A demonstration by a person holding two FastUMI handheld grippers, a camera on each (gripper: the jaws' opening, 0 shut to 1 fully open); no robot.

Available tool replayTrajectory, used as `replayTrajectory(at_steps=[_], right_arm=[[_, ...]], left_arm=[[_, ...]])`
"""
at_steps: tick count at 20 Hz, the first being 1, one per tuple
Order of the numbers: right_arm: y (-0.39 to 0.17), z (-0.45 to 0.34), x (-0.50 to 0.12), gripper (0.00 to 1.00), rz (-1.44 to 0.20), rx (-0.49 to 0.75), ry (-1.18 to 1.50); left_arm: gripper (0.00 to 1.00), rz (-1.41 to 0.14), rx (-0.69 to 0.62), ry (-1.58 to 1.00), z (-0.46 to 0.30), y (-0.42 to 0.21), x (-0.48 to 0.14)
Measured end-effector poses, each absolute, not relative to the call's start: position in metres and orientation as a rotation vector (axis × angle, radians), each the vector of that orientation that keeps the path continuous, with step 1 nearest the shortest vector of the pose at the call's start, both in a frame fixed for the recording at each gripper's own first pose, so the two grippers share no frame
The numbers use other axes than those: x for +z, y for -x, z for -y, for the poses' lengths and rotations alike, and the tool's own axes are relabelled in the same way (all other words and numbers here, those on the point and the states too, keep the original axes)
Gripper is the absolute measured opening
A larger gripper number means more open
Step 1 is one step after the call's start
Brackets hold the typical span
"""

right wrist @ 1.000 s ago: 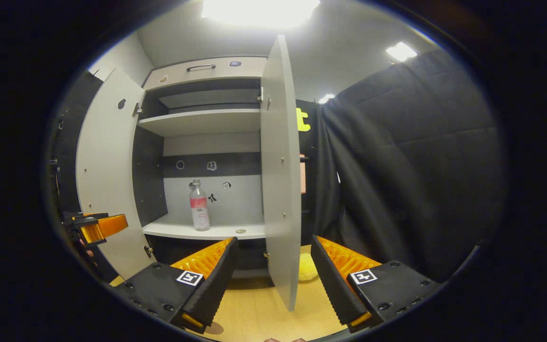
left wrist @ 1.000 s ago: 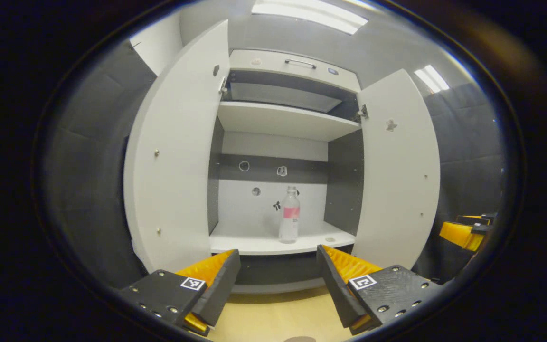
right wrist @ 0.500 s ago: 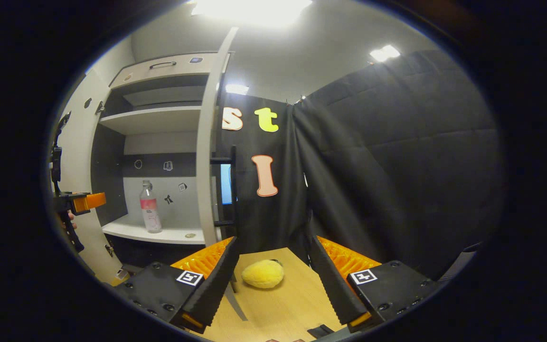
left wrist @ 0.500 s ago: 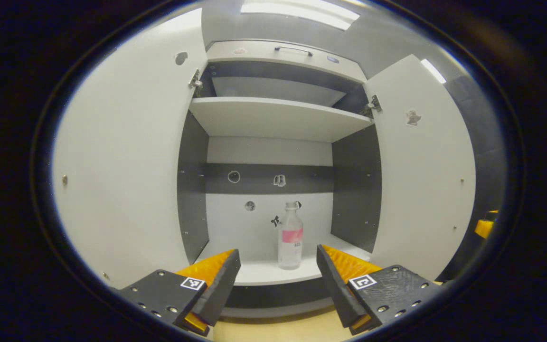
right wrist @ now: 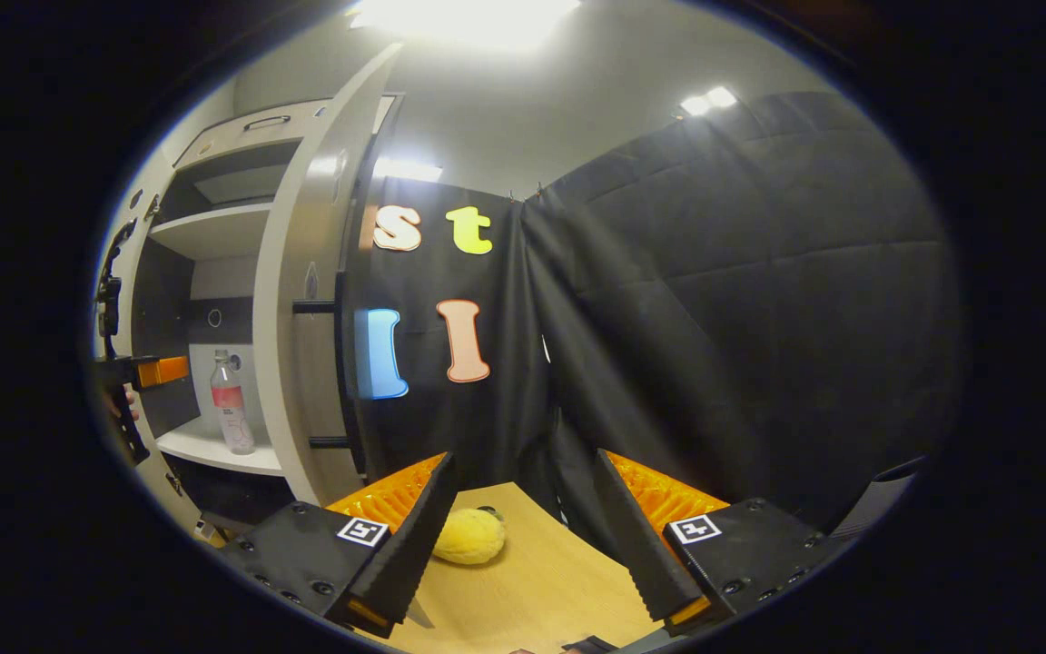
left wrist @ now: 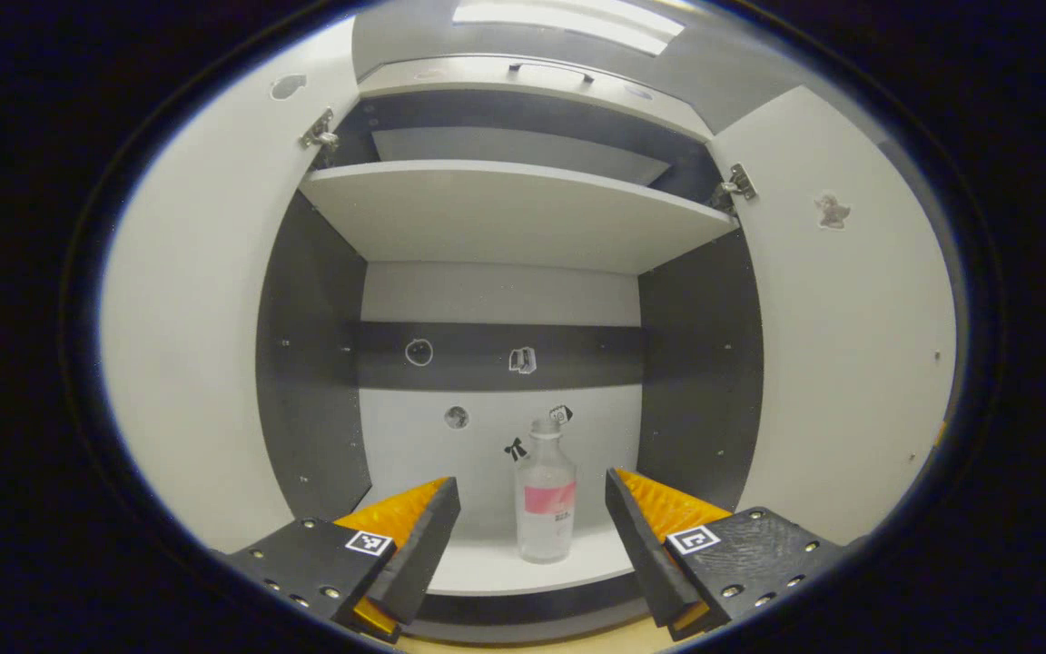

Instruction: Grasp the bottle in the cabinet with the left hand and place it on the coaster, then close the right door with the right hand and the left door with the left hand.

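Both cabinet doors, the left door and the right door, stand swung wide, leaving the way to the lower shelf unblocked. The bottle stands alone on that shelf, with bare board on each side of it. The upper shelf roofs the space well above the bottle's cap. Beyond the right door's outer face, a yellow plush lies on the worktop.

Clear bottle with pink label; white doors on a dark grey cabinet; black-and-orange gripper fingers; yellow fuzzy coaster
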State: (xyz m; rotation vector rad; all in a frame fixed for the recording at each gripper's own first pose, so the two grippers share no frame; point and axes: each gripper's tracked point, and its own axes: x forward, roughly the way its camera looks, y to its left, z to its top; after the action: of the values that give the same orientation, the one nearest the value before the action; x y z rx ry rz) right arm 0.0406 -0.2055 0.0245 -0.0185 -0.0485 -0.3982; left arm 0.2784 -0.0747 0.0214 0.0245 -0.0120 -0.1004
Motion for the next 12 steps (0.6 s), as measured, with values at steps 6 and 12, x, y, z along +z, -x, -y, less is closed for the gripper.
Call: replayTrajectory(at_steps=[6,12], right_arm=[[-0.053,0.229,0.012,0.96,0.023,-0.43,0.013],[-0.072,0.247,0.004,0.96,0.023,-0.448,0.0]], left_arm=[[0.93,-0.046,-0.112,0.02,0.086,-0.322,-0.005],[0.94,-0.097,-0.121,0.02,0.092,-0.356,-0.025]])
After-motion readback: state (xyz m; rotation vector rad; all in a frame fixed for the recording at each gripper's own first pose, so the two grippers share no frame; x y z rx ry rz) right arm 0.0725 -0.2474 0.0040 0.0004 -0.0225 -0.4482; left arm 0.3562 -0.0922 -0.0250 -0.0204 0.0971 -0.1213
